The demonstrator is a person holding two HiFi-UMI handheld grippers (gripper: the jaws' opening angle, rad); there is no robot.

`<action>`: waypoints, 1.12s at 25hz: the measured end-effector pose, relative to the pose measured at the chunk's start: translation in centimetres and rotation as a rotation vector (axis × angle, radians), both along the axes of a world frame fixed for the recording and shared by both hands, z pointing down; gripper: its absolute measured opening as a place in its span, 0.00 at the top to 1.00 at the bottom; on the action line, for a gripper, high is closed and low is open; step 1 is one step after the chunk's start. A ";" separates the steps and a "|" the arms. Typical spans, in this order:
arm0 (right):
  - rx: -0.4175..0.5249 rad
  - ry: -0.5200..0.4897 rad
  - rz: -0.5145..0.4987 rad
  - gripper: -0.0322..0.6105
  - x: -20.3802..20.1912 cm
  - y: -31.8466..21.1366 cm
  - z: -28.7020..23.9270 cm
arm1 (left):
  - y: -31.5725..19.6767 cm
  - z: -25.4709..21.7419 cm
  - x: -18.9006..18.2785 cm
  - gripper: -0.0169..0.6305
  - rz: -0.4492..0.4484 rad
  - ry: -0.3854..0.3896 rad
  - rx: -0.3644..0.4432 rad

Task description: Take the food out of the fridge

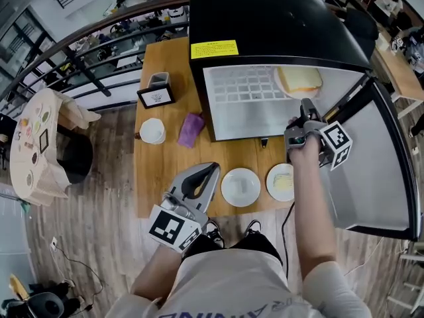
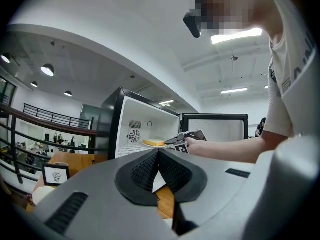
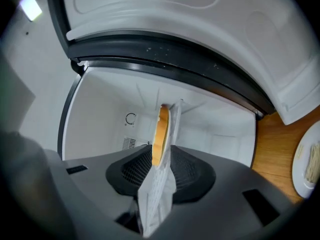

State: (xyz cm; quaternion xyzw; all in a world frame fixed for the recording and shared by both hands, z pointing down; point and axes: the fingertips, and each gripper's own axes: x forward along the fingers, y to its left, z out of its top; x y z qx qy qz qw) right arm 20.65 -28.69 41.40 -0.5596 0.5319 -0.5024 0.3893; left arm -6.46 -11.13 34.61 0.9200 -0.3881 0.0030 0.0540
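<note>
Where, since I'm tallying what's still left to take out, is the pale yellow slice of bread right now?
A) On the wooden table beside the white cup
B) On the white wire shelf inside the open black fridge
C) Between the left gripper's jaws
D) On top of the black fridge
B: in the head view the slice of bread lies on the white wire shelf inside the open black fridge, just ahead of the right gripper.

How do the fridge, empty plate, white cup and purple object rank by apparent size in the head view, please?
1. fridge
2. empty plate
3. white cup and purple object: about alike, so unranked.
</note>
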 end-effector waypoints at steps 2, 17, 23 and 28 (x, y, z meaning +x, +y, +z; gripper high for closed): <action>-0.014 -0.021 0.011 0.78 0.2 -0.4 0.5 | -0.3 0.0 0.1 0.96 0.006 0.004 0.000; -0.025 -0.053 0.038 0.79 0.6 -2.3 0.8 | -1.1 0.4 -0.4 0.96 0.009 0.009 -0.010; -0.062 -0.054 0.048 0.89 0.8 -2.6 1.3 | -1.0 0.3 -0.4 0.96 0.006 0.007 -0.009; -0.043 -0.126 0.065 0.90 0.8 -2.2 1.2 | -0.9 0.2 -0.2 0.96 0.005 0.007 -0.007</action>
